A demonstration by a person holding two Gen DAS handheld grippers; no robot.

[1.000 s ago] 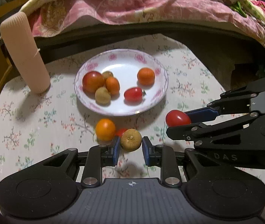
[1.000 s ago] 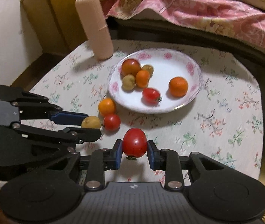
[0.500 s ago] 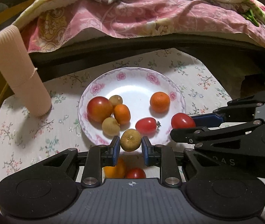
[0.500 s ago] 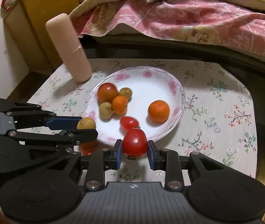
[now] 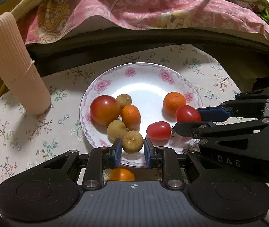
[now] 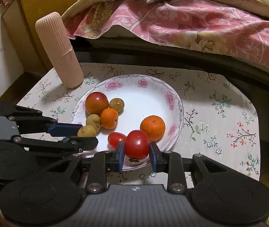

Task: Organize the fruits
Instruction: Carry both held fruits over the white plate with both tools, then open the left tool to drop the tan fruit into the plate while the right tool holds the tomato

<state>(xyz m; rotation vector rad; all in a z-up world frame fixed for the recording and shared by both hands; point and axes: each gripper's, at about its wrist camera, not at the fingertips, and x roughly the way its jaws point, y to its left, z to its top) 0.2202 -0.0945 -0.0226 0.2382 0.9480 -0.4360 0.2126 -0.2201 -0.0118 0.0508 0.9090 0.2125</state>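
A white plate (image 5: 144, 79) (image 6: 145, 92) with pink flowers on its rim holds several fruits: a big tomato (image 5: 105, 109), small oranges, brown fruits and a cherry tomato (image 5: 158, 130). My left gripper (image 5: 131, 147) is shut on a brown round fruit (image 5: 132, 141), held over the plate's near rim. My right gripper (image 6: 136, 155) is shut on a red tomato (image 6: 137, 144) over the plate's near edge, beside the cherry tomato (image 6: 115, 139). In the left wrist view the right gripper (image 5: 188, 117) comes in from the right with its tomato (image 5: 188, 113). An orange (image 5: 121, 174) lies on the cloth under the left gripper.
A tall ribbed beige cylinder (image 5: 11, 64) (image 6: 58, 49) stands at the table's back left. A floral cloth (image 6: 219, 104) covers the small table. A pink quilt (image 5: 153, 5) hangs over the dark ledge behind. A yellow cabinet (image 6: 40, 5) stands at the far left.
Both grippers have carried their fruits forward from above the cloth to above the plate's near rim. The loose orange and small tomato on the cloth have slipped beneath the left gripper.
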